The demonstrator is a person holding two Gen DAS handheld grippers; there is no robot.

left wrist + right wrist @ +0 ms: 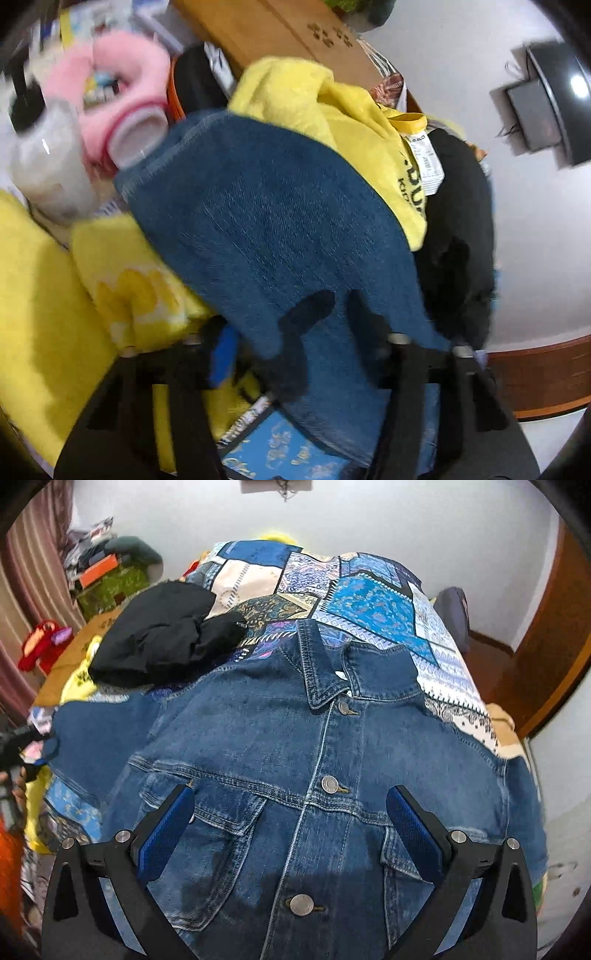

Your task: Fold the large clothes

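A denim jacket [317, 775] lies front-up and buttoned on a bed covered by a blue patchwork bedspread [369, 602], its collar pointing toward the far wall. Taking the jacket as landmark: a crumpled black garment [162, 638] lies on the bedspread just beyond its left shoulder, and a yellow garment [332, 110] with a white label sits beside that black one.

The right gripper [290, 819] hovers over the jacket's chest, its jaws standing wide apart with 1 blue pad above each chest pocket; they grip nothing.

The left gripper [325, 317] is at the jacket's sleeve [266, 221]. The view is blurred, but its dark jaws stand close together with a fold of the denim sleeve pinched between them, the cloth draping up and over them.
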